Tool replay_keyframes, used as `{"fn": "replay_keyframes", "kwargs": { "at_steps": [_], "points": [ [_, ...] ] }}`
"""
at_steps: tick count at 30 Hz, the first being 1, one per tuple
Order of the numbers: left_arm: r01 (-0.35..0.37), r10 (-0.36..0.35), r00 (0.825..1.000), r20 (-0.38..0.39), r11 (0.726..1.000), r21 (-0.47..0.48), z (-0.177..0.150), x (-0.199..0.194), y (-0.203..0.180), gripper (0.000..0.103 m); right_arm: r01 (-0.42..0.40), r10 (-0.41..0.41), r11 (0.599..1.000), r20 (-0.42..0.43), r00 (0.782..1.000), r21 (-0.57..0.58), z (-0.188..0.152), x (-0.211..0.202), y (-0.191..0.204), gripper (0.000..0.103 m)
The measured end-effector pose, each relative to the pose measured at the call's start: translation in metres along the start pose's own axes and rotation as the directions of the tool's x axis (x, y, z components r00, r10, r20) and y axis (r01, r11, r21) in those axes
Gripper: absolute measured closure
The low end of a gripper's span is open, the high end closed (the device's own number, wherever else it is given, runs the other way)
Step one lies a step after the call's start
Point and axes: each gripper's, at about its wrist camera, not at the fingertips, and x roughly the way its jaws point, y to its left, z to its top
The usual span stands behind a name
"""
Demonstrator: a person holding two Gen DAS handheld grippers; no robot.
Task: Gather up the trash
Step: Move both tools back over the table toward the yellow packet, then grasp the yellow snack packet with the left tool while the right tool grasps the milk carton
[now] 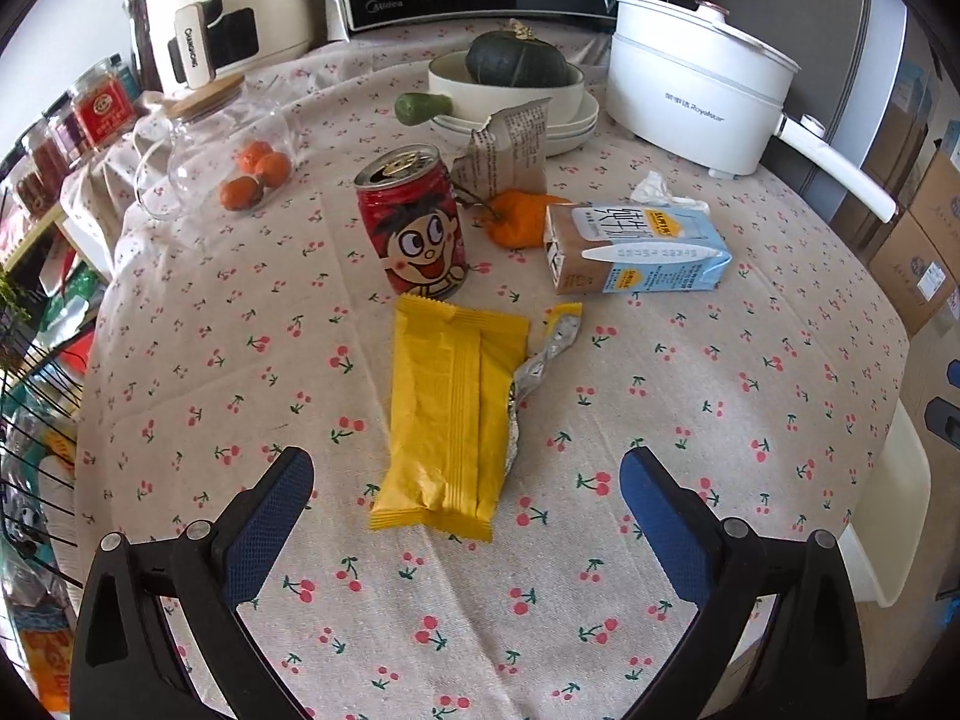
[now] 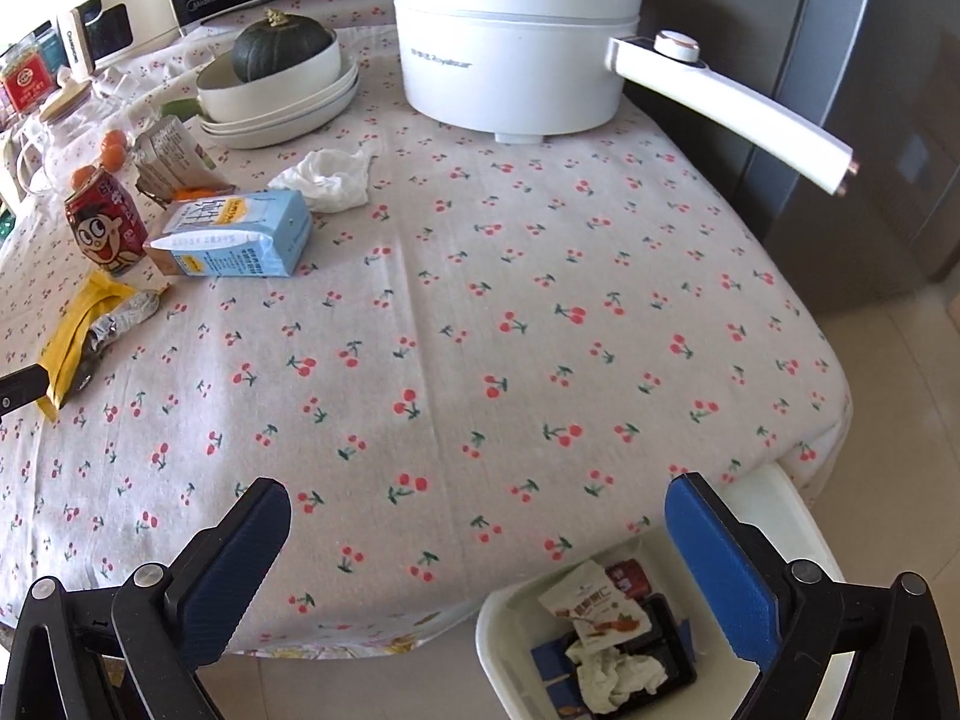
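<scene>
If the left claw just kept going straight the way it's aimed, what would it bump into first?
Most likely the yellow snack wrapper, which lies flat on the cherry-print tablecloth, centred between the open fingers of the left claw. The red drink can stands just behind it. Depth is hard to judge in this fisheye view.

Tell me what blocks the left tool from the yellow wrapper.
Nothing visible. The left tool is open, the yellow wrapper lies flat just ahead between its fingers, and the red can stands beyond the wrapper's far end.
</scene>
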Motion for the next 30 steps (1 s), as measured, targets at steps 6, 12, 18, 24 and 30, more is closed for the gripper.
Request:
{"fn": "replay_keyframes", "kwargs": {
  "at_steps": [6, 12, 18, 24, 30],
  "points": [
    [-0.002, 0.001, 0.999, -0.039, 1.0, -0.014, 0.004, 0.018, 0.018, 0.0, -0.023, 0.023, 0.999, 0.0, 1.0, 0.029, 0.014, 0.018, 0.017, 0.001],
    [-0.01, 0.011, 0.995, -0.099, 1.0, 0.015, 0.006, 0.043, 0.015, 0.0, -0.037, 0.037, 0.998, -0.008, 0.999, 0.047, 0.024, 0.032, 0.03, 0.0],
    [-0.01, 0.001, 0.99, -0.142, 0.998, -0.063, 0.012, 0.068, 0.022, 0.0, -0.046, 0.047, 0.998, -0.033, 0.998, 0.049, 0.027, 0.045, 0.04, 0.0],
    [0.071, -0.086, 0.988, -0.131, 0.991, -0.115, 0.019, 0.071, 0.027, 0.022, -0.031, 0.032, 0.999, -0.056, 0.998, 0.014, 0.027, 0.052, 0.049, 0.0],
    [0.13, -0.141, 0.98, -0.137, 0.988, -0.089, 0.021, 0.067, 0.032, 0.054, -0.079, 0.082, 0.995, -0.049, 0.995, 0.057, 0.043, 0.057, 0.065, 0.0]
  ]
}}
